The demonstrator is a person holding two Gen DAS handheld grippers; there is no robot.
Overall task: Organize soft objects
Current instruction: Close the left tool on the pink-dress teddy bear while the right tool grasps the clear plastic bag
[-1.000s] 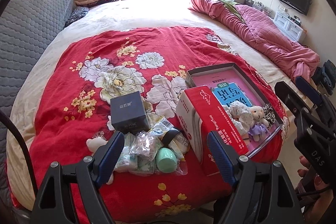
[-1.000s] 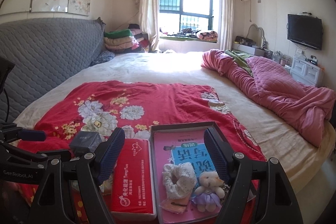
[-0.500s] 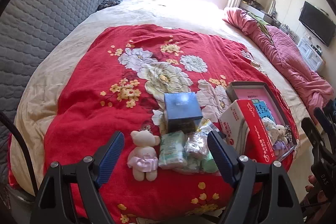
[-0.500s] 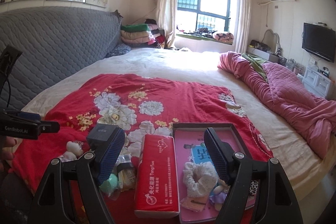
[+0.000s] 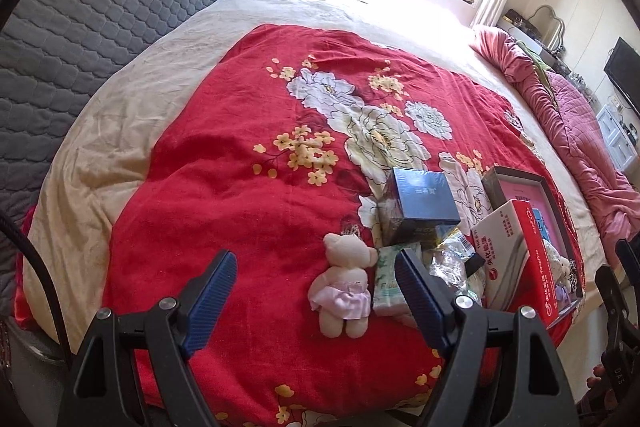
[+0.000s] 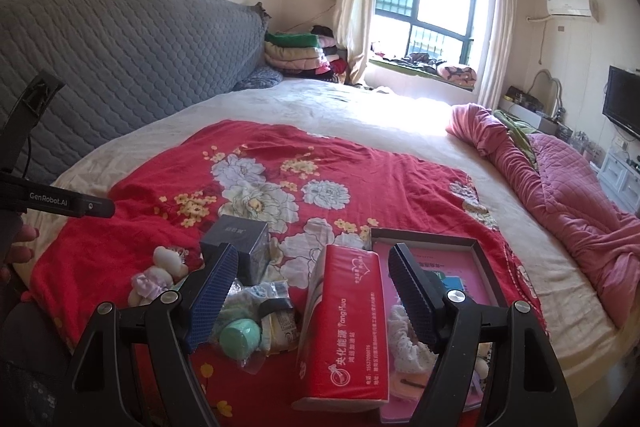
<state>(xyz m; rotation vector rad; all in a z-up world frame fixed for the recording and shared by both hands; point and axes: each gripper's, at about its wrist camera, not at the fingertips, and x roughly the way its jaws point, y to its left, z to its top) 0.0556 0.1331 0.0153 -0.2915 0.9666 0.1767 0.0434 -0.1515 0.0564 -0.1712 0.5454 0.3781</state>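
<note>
Lying face down on the red floral blanket [image 5: 248, 211], the small plush bear [image 5: 344, 287] is seen between the wide-open, empty jaws of the left gripper [image 5: 316, 291], with a tissue pack [image 5: 394, 277] touching it at 3 o'clock. It is judged light, soft and squashy; its torso is best pinched, not the frilly skirt. The right gripper [image 6: 312, 295] is likewise spread open and empty

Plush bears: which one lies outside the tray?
The cream bear in the pink skirt, on the red blanket left of the tissue pack. The other bear sits inside the tray.
</note>
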